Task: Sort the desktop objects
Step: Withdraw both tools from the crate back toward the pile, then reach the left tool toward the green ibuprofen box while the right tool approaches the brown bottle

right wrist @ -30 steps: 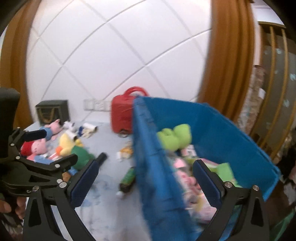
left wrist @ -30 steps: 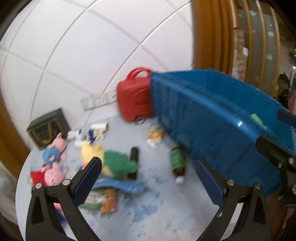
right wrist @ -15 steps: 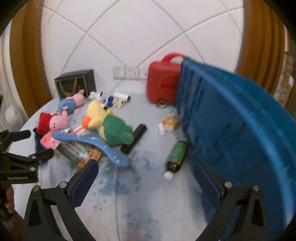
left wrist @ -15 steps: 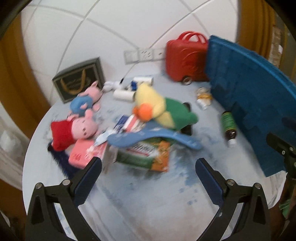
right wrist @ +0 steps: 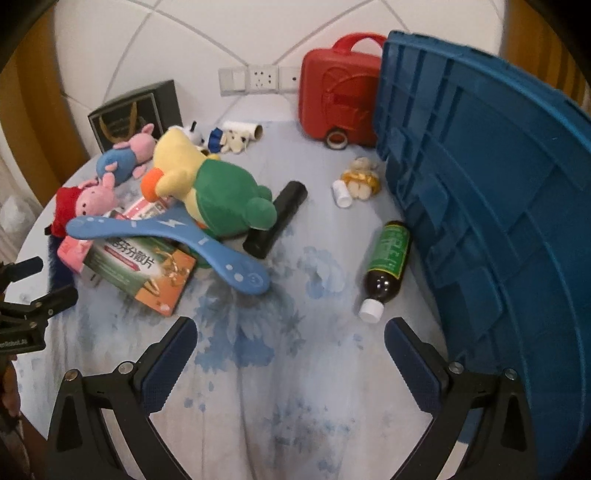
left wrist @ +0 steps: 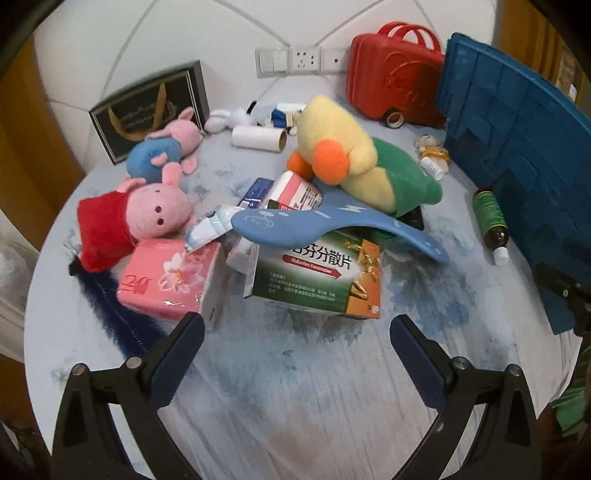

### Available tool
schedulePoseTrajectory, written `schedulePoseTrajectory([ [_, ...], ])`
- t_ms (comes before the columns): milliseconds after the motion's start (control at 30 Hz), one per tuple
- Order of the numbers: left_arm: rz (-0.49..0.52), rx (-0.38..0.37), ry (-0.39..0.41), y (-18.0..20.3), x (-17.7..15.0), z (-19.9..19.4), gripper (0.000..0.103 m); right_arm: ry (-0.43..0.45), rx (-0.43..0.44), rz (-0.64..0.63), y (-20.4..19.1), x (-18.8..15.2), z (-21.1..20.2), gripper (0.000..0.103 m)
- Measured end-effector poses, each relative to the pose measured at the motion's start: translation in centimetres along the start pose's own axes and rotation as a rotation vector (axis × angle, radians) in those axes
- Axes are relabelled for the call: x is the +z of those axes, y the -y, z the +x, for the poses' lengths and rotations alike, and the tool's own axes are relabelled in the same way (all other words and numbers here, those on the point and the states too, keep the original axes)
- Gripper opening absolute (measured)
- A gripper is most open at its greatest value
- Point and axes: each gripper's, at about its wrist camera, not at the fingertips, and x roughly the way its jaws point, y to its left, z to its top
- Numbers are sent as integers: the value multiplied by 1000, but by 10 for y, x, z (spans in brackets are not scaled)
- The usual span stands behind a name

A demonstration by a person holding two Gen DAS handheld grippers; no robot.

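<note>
Left wrist view: the left claw [left wrist: 295,354] was held spread apart and empty above the table [left wrist: 295,406], near the green medicine box [left wrist: 317,277]. The right claw [right wrist: 290,354] was likewise held apart, empty, beside the blue crate [right wrist: 480,221] and brown bottle [right wrist: 388,266].

White wall [right wrist: 177,33] with thin diagonal seams. Row of switches and sockets [right wrist: 256,79] low on it. Ochre curtains [left wrist: 33,122] both sides. Round bench [right wrist: 295,369], pale blue-blotched cloth.
</note>
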Motion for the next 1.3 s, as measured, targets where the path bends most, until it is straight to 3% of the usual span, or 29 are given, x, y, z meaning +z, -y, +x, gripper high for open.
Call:
schedulePoseTrajectory([
  [433,-19,28,-47,-20,46,66,103,-119,39,-97,-35,30,84,103],
  [533,-29,33,-95,-24,51,85,103,-141,57,-113,-45,41,106,103],
  [633,-30,-38,-153,-24,35,101,103,-165,64,-113,-53,50,126,103],
  [800,-34,-89,-179,-30,0,100,103,-164,53,-53,-46,53,139,103],
  [967,-21,20,-197,-39,-17,100,98,-166,6,41,-14,39,133,103],
  [1167,-115,-125,-159,-31,-12,68,97,-158,-65,118,28,27,116,103],
  [1300,-64,-105,-83,-11,9,42,98,-152,-82,151,49,24,110,103],
])
